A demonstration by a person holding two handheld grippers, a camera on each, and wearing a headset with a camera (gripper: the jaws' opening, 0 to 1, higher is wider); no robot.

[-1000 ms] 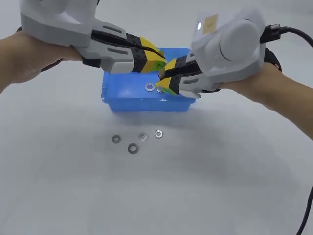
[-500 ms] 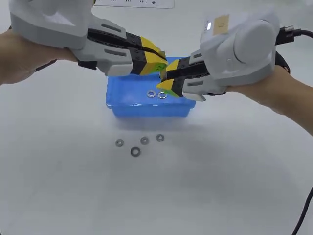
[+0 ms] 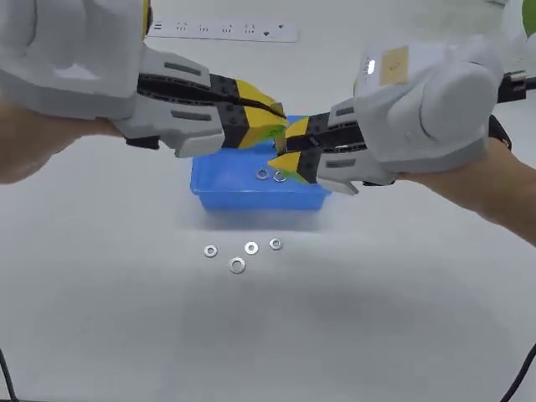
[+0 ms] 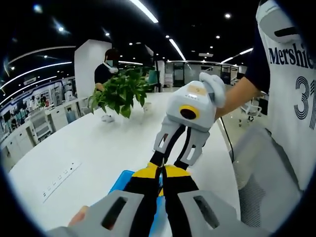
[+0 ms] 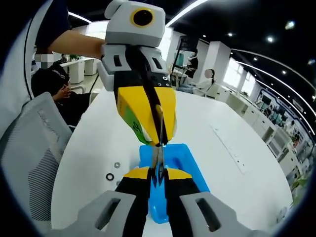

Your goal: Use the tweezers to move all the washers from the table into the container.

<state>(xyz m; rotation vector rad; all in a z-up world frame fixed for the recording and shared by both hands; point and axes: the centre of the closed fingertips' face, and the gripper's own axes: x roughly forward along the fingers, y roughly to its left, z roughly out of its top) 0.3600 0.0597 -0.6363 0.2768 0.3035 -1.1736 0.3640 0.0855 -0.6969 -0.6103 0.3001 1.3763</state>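
Four washers (image 3: 237,265) lie loose on the white worktop (image 3: 377,318), just in front of the blue container (image 3: 251,197); two more washers (image 3: 263,173) rest inside it. Above the container the tweezers (image 5: 157,148) run between the two grippers, which meet tip to tip. The right gripper (image 3: 280,157) has its jaws clamped on the tweezers' near end. The left gripper (image 3: 280,126) has its jaws together at the far end; whether they grip the tweezers I cannot tell.

Blue rectangular container (image 3: 219,182) at frame centre holds two silver washers (image 3: 263,174); four more washers (image 3: 237,265) lie flat on the bench (image 3: 377,318) below it.
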